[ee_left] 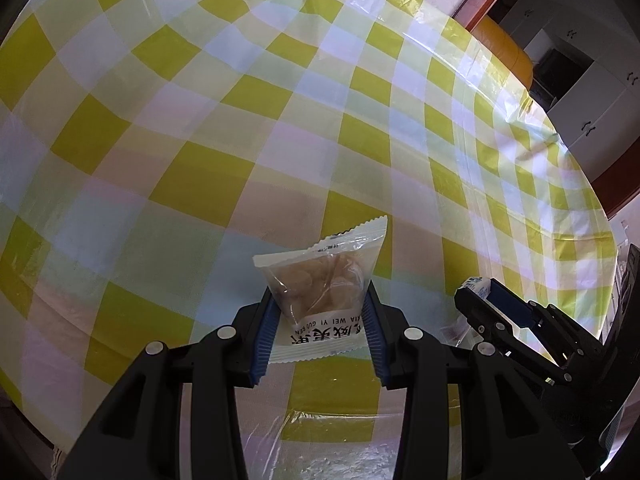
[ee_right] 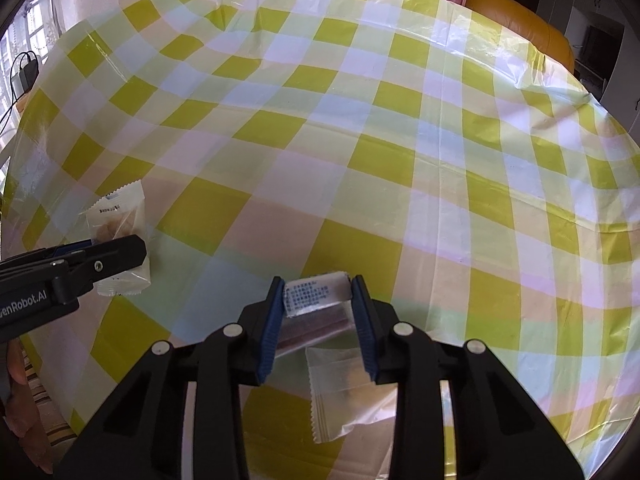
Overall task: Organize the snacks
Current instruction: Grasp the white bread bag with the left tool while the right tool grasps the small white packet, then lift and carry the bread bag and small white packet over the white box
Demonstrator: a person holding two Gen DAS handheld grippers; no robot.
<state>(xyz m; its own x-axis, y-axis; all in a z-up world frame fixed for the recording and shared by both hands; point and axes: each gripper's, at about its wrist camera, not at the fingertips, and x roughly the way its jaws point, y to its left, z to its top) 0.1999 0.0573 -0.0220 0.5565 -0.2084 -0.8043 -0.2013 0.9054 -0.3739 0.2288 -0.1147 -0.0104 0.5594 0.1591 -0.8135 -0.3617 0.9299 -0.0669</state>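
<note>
Tablecloth [ee_left: 280, 128] checked in yellow-green, pale green, white and peach squares, glossy. Left gripper [ee_left: 322, 320] black, pads blue; clear packet [ee_left: 324, 280] held in it, beige-brown pieces seen inside, white band with black lettering at 6 o'clock. Right gripper [ee_right: 318, 312] black with blue pads; small packet [ee_right: 316, 294] between them, white label with fine blue print, dark reddish-brown strip beneath. Frosted clear wrapper [ee_right: 340, 384] at 6 o'clock of it. Orange cushion [ee_right: 520, 20] at 1 o'clock.

Tablecloth [ee_left: 280, 128]: thin glossy plastic film, wrinkled; nut packet [ee_left: 320, 280]: clear shiny plastic; gripper pads [ee_left: 265, 332]: ribbed blue rubber; frames matt black plastic.
</note>
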